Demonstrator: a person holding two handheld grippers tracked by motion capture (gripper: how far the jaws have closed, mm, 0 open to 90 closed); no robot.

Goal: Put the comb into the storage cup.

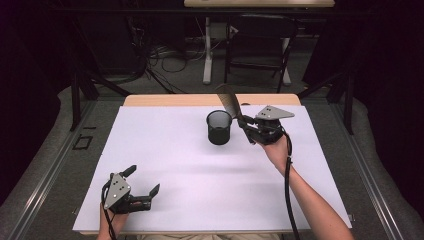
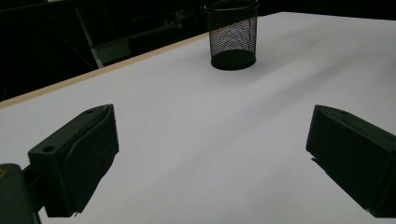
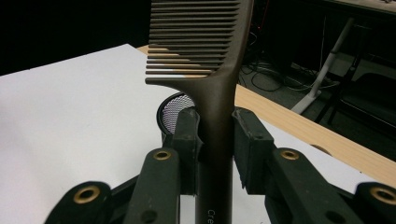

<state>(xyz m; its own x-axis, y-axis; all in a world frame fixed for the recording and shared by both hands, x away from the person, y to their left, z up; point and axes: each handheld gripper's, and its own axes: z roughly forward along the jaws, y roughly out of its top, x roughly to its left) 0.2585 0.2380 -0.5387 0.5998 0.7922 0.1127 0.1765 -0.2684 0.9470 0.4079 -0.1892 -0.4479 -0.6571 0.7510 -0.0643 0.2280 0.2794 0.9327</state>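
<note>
Comb [image 3: 217, 88] clamped by its handle in the right hand-held gripper [image 1: 246, 126], teeth raised, just right of the mesh cup [image 1: 219, 127] at the far middle of the tabletop [image 1: 165, 160]; likely held so for dropping handle-first. Left hand-held gripper [image 1: 145, 182] parked near left, jaws spread, nothing held

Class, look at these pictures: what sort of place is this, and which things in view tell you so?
Probably a lab or workshop set up for recording. A white-covered table stands among dark curtains; loose cables trail over the floor behind; a folding chair and another desk stand beyond.
</note>
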